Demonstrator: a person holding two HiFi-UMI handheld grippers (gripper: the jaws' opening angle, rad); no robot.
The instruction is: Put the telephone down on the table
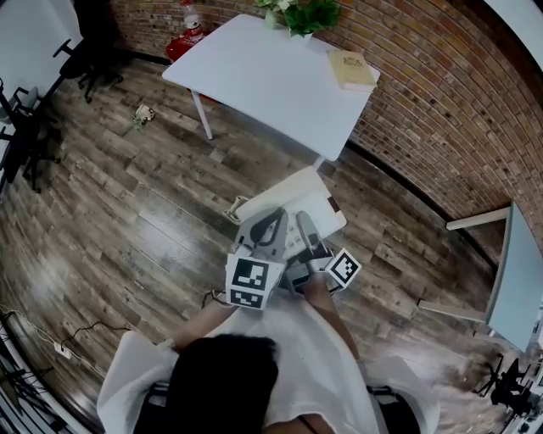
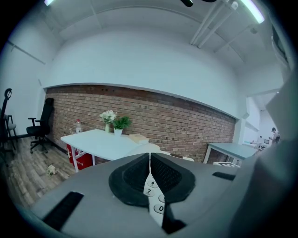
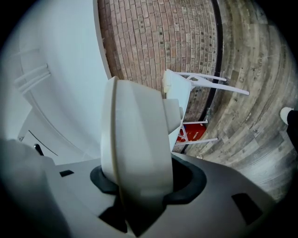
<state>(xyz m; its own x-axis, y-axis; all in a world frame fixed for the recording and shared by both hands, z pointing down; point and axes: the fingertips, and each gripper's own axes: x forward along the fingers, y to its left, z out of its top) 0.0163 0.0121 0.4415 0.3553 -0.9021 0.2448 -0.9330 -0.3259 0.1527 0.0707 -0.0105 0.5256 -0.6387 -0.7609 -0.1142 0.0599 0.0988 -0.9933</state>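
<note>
We see the white telephone (image 1: 312, 202) held up in the air, its number keys showing. It is not yet on the white table (image 1: 271, 80), which stands well apart at its twelve o'clock.

Even, cool indoor light fills all three views, cast by ceiling strip lights (image 2: 253, 13) at the upper right of the left gripper view. The white table (image 1: 263, 76) shines bright at the top of the head view, and the wooden floor (image 1: 127, 212) carries a soft sheen at left. Fisheye bending and black corners ring every frame. In the right gripper view the telephone (image 3: 135, 139) looms close, seemingly a little soft.
</note>
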